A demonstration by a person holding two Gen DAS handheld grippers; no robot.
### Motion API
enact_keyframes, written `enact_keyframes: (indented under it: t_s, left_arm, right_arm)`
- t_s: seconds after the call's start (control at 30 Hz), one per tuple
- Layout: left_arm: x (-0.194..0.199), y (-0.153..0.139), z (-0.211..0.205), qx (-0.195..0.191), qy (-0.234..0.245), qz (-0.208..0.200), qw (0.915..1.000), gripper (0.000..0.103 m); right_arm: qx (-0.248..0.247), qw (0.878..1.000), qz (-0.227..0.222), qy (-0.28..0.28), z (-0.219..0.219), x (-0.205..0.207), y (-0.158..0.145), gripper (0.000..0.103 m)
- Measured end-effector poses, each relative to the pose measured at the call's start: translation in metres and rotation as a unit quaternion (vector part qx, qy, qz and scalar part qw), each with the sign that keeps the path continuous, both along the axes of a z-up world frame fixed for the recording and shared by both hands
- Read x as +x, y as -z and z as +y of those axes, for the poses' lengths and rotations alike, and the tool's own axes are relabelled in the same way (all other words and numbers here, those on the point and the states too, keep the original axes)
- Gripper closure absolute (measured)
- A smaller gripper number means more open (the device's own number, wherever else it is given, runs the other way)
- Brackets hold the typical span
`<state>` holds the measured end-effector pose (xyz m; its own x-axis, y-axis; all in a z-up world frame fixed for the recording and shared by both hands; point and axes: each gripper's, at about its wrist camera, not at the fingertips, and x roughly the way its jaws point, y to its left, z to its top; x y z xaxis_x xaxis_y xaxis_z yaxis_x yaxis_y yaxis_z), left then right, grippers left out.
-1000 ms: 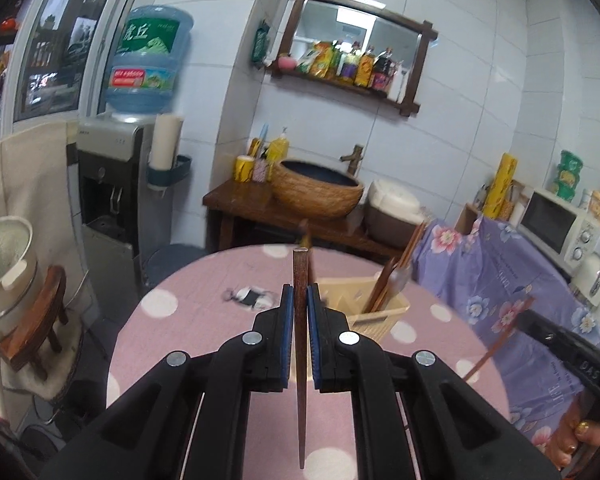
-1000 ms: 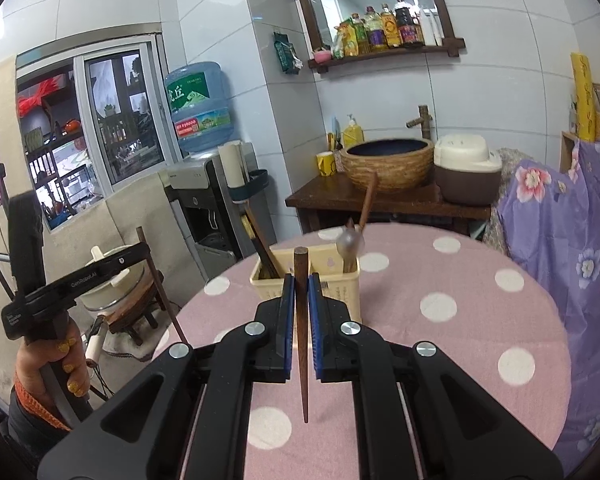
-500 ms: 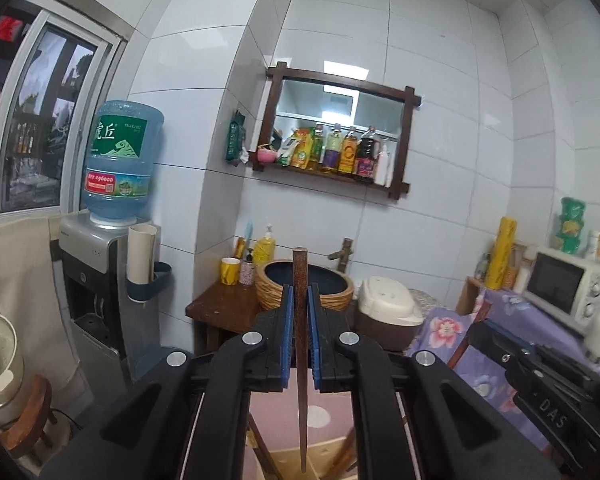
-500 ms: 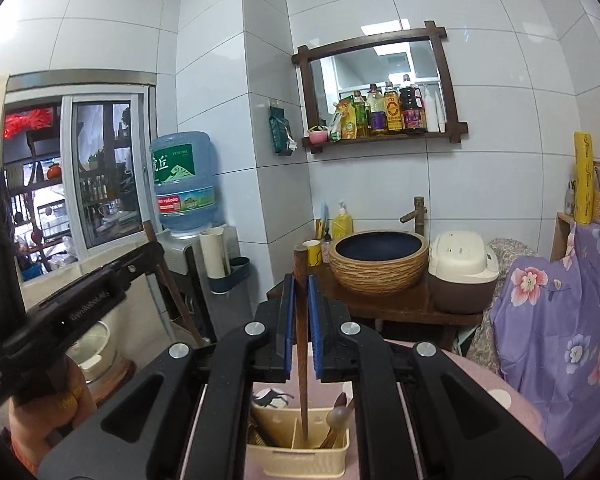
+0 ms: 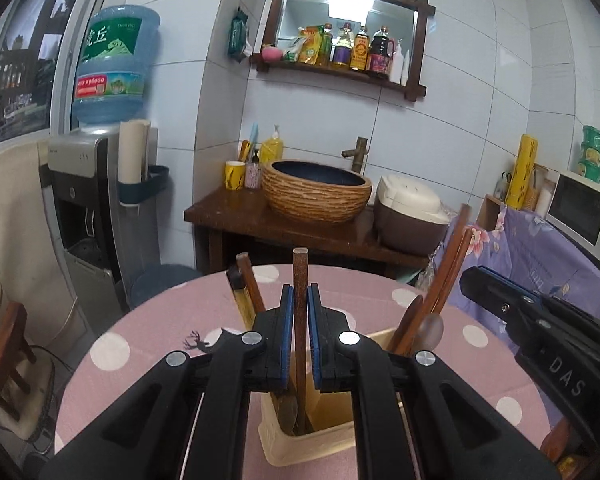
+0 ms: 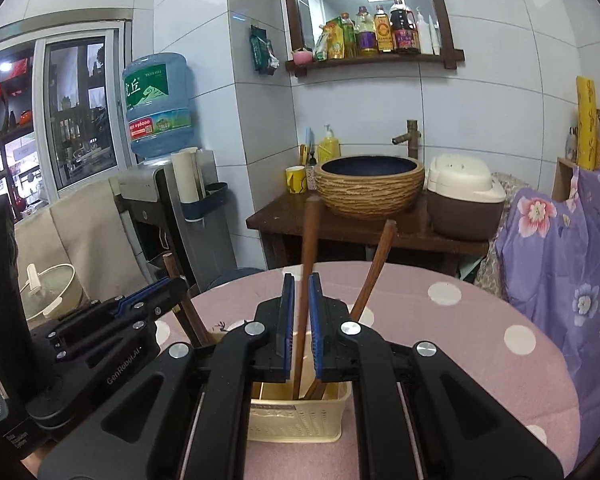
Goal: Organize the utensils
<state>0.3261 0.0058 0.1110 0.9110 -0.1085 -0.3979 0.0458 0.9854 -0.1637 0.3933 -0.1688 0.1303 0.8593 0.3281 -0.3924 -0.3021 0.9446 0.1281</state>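
Left claw (image 5: 300, 300) clamped on a wooden chopstick (image 5: 300, 280), tip down in the cream utensil basket (image 5: 300, 440). Right claw (image 6: 300, 292) grips another chopstick (image 6: 310, 240) w/ its tip in same basket on pink dotted tabletop (image 6: 440, 340).

Both chopsticks (image 5: 300, 320) now lowered into cream basket (image 6: 296, 420).

Left gripper (image 5: 300, 312) clamped on upright brown chopstick (image 5: 300, 280), its lower end inside cream utensil basket (image 5: 300, 446), more utensils (image 5: 440, 292) leaning there, pink polka-dot table (image 5: 172, 320), right gripper (image 5: 496, 292) at right edge.
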Motion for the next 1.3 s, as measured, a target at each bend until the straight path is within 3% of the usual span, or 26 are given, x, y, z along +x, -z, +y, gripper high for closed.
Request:
enact_keyframes:
  t_s: [0.07,0.1,0.13,0.2,0.27,0.33,0.37,0.53,0.7,0.87,1.1,1.3]
  left_arm:
    - [-0.005,-0.003,0.004,-0.006,0.001,-0.002,1.0000,0.093]
    - [-0.011,-0.007,0.006,-0.008,0.006,-0.006,0.9999,0.085]
    - [-0.018,-0.011,0.008,-0.007,0.007,-0.014,0.9999,0.067]
    - [-0.035,-0.017,0.011,-0.003,0.000,-0.040,0.9992,0.040]
    - [-0.060,-0.021,0.016,0.009,-0.009,-0.069,0.9975,0.026]
    - [-0.084,-0.018,0.020,0.020,-0.012,-0.086,0.9960,0.005]
    - [-0.098,-0.014,0.024,0.025,-0.009,-0.093,0.9953,0.005]
    - [-0.157,0.022,0.038,0.050,-0.029,-0.079,0.9952,0.005]
    - [-0.219,0.073,0.047,0.003,-0.047,-0.047,0.9978,0.005]
    - [-0.277,0.105,0.044,-0.003,-0.061,-0.051,0.9968,0.005]
    - [-0.332,0.104,0.037,0.021,-0.051,-0.095,0.9940,0.005]
    - [-0.351,0.100,0.025,0.043,-0.035,-0.122,0.9910,0.005]
  right_arm:
    - [0.000,1.000,-0.001,-0.001,-0.003,-0.005,0.000,0.092]
    - [0.002,1.000,-0.004,-0.003,-0.005,-0.010,-0.002,0.082]
    - [0.006,1.000,-0.008,-0.005,-0.007,-0.016,-0.004,0.058]
    - [0.013,0.999,-0.032,0.005,-0.015,-0.035,-0.009,0.030]
    - [0.007,0.998,-0.054,0.024,-0.023,-0.057,-0.011,0.028]
    - [-0.004,0.998,-0.055,0.036,-0.030,-0.077,-0.008,0.011]
    - [-0.006,0.997,-0.056,0.044,-0.035,-0.089,-0.004,0.006]
    - [-0.028,0.996,-0.054,0.069,-0.056,-0.150,0.034,0.006]
    - [-0.034,0.995,-0.029,0.084,-0.062,-0.212,0.092,0.006]
    - [-0.039,0.994,-0.021,0.097,-0.058,-0.282,0.139,0.006]
    - [-0.034,0.991,-0.079,0.097,-0.057,-0.364,0.137,0.006]
    - [-0.028,0.989,-0.122,0.083,-0.049,-0.397,0.121,0.006]
